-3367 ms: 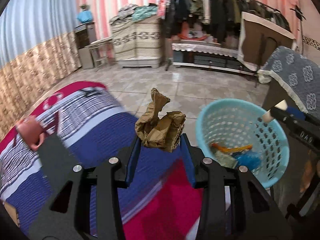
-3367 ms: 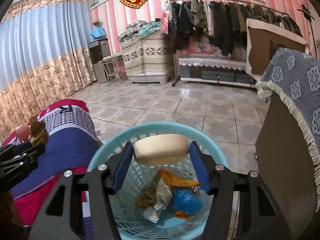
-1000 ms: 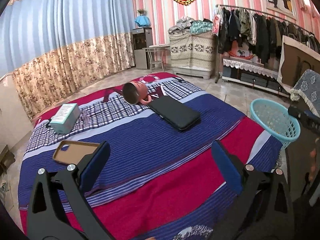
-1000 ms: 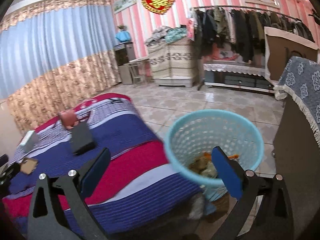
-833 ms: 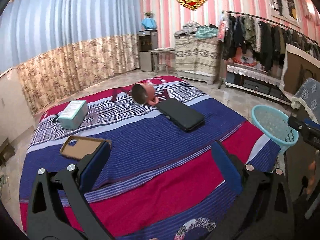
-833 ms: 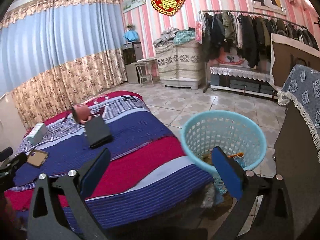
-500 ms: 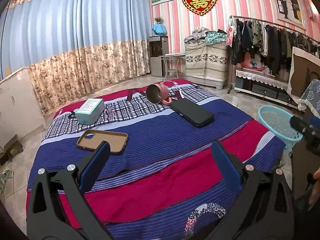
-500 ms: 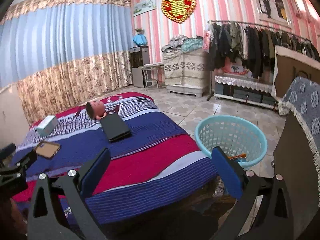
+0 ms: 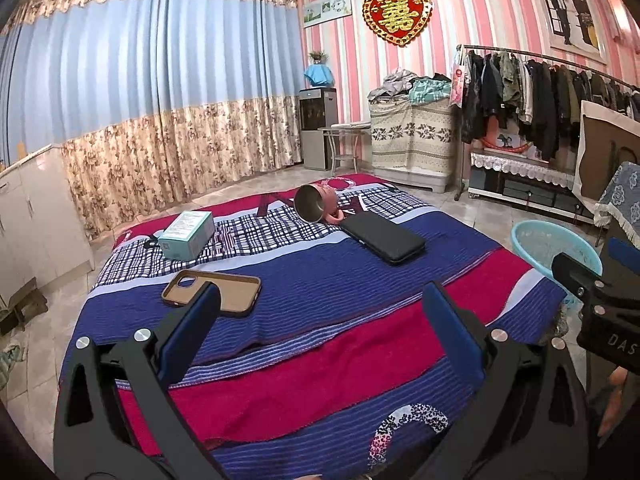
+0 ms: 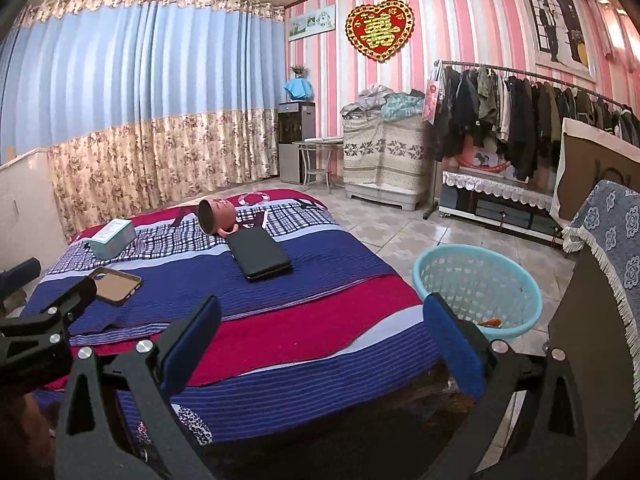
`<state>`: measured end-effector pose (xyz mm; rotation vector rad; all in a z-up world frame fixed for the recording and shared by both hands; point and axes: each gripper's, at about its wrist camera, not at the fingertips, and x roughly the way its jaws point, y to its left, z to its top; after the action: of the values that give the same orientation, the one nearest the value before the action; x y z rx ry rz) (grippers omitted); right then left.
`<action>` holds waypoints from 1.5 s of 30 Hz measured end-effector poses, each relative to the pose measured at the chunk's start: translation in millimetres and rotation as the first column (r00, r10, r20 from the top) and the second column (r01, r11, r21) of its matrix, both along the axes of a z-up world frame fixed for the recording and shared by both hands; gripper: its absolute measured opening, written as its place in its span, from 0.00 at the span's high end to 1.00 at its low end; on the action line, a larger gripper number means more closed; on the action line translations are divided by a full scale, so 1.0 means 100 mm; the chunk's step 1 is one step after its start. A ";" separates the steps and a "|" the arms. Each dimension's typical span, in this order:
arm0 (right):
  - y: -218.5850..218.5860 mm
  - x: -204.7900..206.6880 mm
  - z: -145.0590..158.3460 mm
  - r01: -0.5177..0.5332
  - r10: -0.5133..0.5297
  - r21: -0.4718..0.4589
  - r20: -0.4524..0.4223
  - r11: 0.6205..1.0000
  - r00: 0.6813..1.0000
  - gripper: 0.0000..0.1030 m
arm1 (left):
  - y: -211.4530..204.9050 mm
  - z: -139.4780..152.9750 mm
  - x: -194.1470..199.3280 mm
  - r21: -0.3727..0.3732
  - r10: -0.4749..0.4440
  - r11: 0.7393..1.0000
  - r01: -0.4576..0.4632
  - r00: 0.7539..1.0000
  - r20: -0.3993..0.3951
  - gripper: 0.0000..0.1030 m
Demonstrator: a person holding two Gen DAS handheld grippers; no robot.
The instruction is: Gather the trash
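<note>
A light blue plastic basket [image 10: 478, 290] stands on the tiled floor off the right end of the low table; a bit of orange trash [image 10: 490, 323] shows inside it. The basket also shows in the left wrist view [image 9: 554, 246]. My left gripper [image 9: 320, 328] is wide open and empty, held above the striped blue and red cloth [image 9: 320, 300]. My right gripper [image 10: 320, 336] is wide open and empty, above the cloth's near edge, left of the basket.
On the cloth lie a tipped pink mug [image 9: 316, 202], a black case [image 9: 386, 236], a brown phone case [image 9: 212, 292] and a small teal box [image 9: 188, 234]. A dark cabinet with a blue patterned cover [image 10: 600, 280] stands at the right. A clothes rack [image 10: 520, 128] lines the far wall.
Both grippers held trash over the basket 3.4 s ago and are now open and empty. Over the last second both have pulled back and up from the basket, showing more of the table.
</note>
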<state>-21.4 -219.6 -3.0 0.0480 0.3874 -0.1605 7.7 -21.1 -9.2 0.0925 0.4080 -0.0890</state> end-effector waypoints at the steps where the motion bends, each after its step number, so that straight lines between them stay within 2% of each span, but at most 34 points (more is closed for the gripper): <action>1: -0.01 0.00 0.01 -0.001 0.001 0.001 0.003 1.000 1.000 0.04 | 0.00 0.00 0.00 -0.002 0.001 1.000 -0.001 1.000 0.000 0.05; 19: 0.07 -0.01 -0.01 -0.031 0.031 -0.012 0.013 0.999 0.999 0.04 | 0.07 -0.01 0.00 -0.038 0.009 0.999 -0.010 1.000 -0.012 0.05; 45: 0.14 -0.01 0.01 -0.049 0.050 -0.027 0.028 0.998 0.998 0.04 | 0.12 -0.05 -0.04 -0.041 0.022 0.999 -0.021 1.000 0.015 0.05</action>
<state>-22.8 -206.0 -1.6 0.0147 0.3578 -0.1159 4.0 -9.1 -13.9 0.0485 0.3920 -0.0757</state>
